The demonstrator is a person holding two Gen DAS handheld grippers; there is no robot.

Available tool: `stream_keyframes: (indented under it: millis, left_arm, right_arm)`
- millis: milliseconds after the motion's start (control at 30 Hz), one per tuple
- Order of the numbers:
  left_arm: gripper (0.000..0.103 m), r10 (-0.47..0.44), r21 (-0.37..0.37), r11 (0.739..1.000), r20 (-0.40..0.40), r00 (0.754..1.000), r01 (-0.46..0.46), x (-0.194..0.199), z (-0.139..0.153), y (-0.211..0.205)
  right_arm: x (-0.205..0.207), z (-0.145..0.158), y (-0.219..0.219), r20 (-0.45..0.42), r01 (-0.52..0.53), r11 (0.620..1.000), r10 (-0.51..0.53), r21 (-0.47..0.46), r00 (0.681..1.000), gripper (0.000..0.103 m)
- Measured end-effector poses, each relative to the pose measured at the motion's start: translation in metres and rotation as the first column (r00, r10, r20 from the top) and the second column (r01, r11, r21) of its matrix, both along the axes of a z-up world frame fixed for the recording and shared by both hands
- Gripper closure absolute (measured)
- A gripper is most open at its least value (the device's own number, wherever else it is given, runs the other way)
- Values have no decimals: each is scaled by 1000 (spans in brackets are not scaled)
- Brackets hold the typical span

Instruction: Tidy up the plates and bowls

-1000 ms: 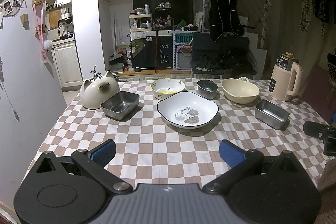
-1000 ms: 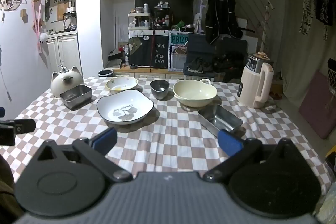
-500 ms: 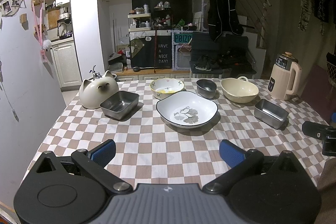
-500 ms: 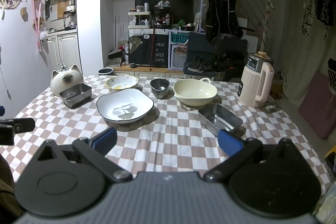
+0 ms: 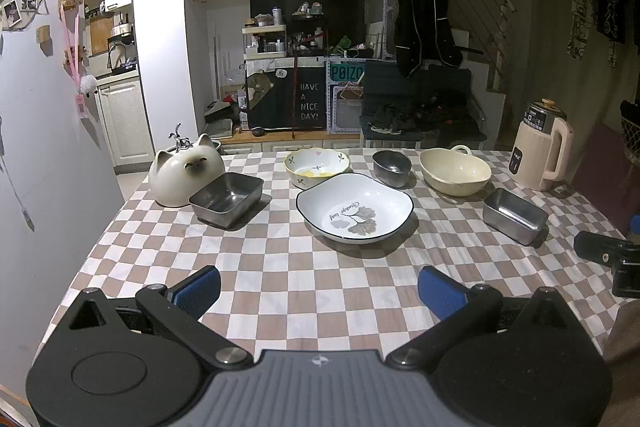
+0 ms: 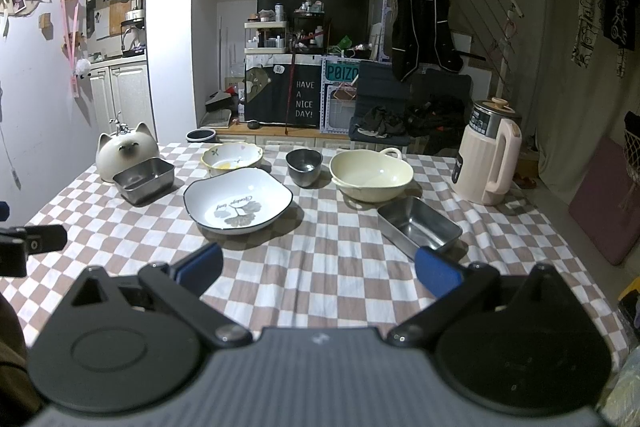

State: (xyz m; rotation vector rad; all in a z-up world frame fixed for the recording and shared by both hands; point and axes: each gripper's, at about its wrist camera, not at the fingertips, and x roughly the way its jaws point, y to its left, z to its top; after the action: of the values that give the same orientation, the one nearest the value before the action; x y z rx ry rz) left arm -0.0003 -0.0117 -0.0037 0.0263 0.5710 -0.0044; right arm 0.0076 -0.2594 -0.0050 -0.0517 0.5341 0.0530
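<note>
Ahead of hand-held gripper (image 5: 320, 287), white plate (image 5: 354, 207), apart

- We see a white plate (image 5: 355, 207) with a leaf print, upright, straight ahead of our left gripper.
- Behind it stand a floral bowl (image 5: 316, 166), a small dark metal bowl (image 5: 392, 167) and a cream bowl (image 5: 455, 171).
- Two empty steel trays flank them: one to the left (image 5: 226, 194), one to the right (image 5: 514, 215).
</note>
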Motion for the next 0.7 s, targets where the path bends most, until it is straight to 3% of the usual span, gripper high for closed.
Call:
stream_keyframes:
  millis: [700]
  left_arm:
    - [0,-1,-1,1000,0,1000,1,0,1,2]
  right_arm:
    - [-4,-7,0,-3,-1,1000,1,-2,1000,0]
